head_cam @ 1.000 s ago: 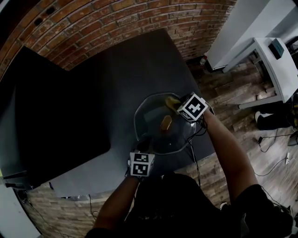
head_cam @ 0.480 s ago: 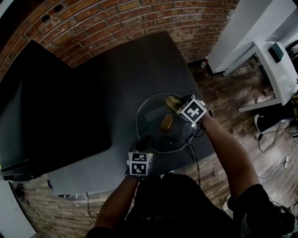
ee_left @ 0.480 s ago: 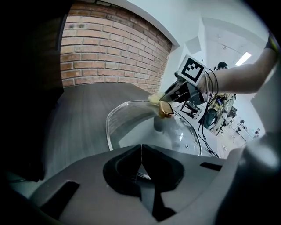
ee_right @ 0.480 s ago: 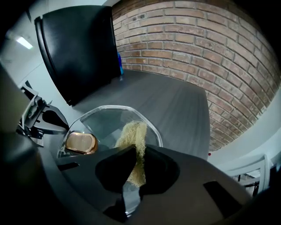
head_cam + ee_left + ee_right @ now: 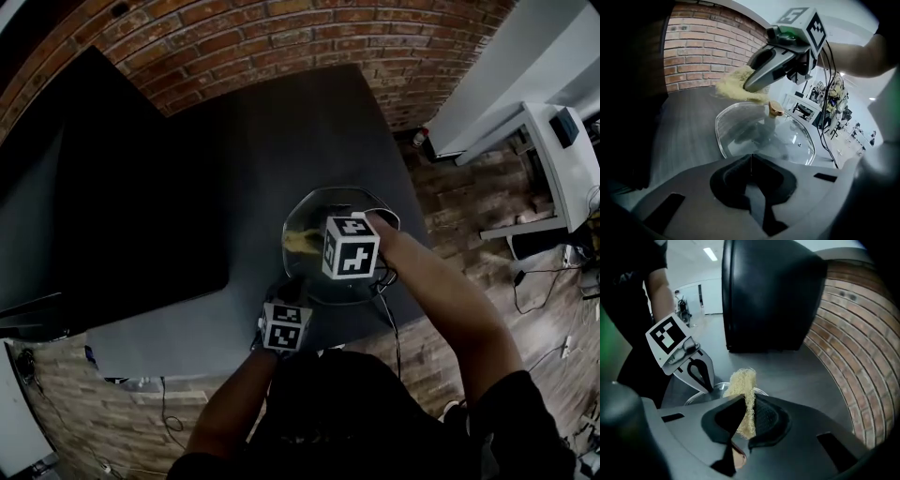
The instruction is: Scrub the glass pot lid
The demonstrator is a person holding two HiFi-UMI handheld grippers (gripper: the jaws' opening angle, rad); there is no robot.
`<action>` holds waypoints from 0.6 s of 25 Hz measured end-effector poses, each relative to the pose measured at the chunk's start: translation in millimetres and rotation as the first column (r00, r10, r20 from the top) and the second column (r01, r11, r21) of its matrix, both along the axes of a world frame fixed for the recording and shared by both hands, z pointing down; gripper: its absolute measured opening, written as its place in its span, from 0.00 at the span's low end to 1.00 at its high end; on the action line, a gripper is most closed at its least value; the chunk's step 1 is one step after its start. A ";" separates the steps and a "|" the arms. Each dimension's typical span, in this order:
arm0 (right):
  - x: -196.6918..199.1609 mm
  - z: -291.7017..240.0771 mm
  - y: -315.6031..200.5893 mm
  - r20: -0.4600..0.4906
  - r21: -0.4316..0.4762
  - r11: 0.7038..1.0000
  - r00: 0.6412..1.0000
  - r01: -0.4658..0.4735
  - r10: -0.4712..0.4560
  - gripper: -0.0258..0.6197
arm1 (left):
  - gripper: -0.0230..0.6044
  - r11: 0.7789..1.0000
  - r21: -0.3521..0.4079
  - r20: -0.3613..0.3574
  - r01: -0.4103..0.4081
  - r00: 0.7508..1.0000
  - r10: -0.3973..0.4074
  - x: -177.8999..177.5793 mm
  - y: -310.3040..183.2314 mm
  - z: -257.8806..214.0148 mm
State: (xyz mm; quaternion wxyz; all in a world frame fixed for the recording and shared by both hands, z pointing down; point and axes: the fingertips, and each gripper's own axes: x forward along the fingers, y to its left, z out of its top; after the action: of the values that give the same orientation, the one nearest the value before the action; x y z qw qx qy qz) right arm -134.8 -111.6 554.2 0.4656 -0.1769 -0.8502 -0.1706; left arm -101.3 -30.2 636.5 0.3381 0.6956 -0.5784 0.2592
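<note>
Head view | right gripper (image 5: pixel 744 405) clamps sponge (image 5: pixel 742 380) over lid (image 5: pixel 321 212) | left gripper (image 5: pixel 751 161) pinches rim (image 5: pixel 718 138)

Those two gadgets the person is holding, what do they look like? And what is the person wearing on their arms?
The left gripper and right gripper both have grey plastic bodies with black-lined jaws. Each carries a white cube printed with black square markers. Black cables trail from the right one. The person wears a dark short-sleeved top.
</note>
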 end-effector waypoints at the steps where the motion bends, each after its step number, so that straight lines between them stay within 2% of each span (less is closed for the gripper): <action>1: -6.8 5.1 12.6 -0.017 0.012 0.999 0.999 0.052 -0.051 0.12 | 0.09 1.000 -0.001 -0.008 0.002 1.000 -0.002 0.9 0.6 0.4; 5: -23.2 28.3 50.5 -0.079 0.024 0.984 0.981 0.179 -0.176 0.12 | 0.09 1.000 -0.022 -0.023 0.003 1.000 -0.004 6.0 3.8 2.5; 9: -24.6 51.1 74.8 -0.154 0.017 0.959 0.949 0.281 -0.275 0.12 | 0.09 0.999 -0.036 -0.038 0.002 0.999 -0.004 6.8 3.9 -0.3; 15: -22.9 76.1 82.8 -0.244 0.073 0.919 0.901 0.386 -0.359 0.12 | 0.09 0.999 -0.033 -0.035 -0.004 0.999 0.003 1.9 4.4 1.7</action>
State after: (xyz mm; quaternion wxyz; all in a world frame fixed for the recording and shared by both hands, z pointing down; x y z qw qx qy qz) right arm -157.7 -28.8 630.3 0.5275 -0.3266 -0.7304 -0.2859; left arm -99.4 -25.8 638.2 0.3591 0.6956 -0.5667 0.2570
